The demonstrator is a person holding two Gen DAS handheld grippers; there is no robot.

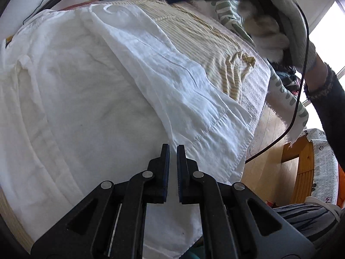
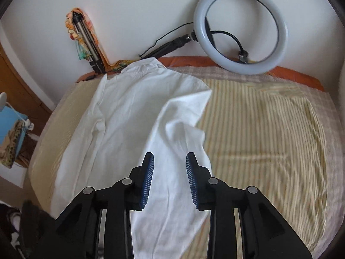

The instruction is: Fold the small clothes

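White shirt (image 2: 120, 116) on the bed (image 2: 269, 133), one side folded in; left claw (image 1: 173, 151) pinched empty, right claw (image 2: 170, 159) parted, empty; more folds remain.

- Soft, even daylight fills both views; the white shirt (image 1: 90, 90) comes out bright, almost washed out in its middle.
- Hard glare burns in at the window (image 1: 325, 21), top right of the left wrist view.
- The gloved hand (image 1: 269, 28) there smears with motion blur.
- In the right wrist view the striped sheet (image 2: 269, 146) blurs toward the right edge.
- Fisheye bending curves every border, and dark corners frame both pictures.
- Shadows stay faint.
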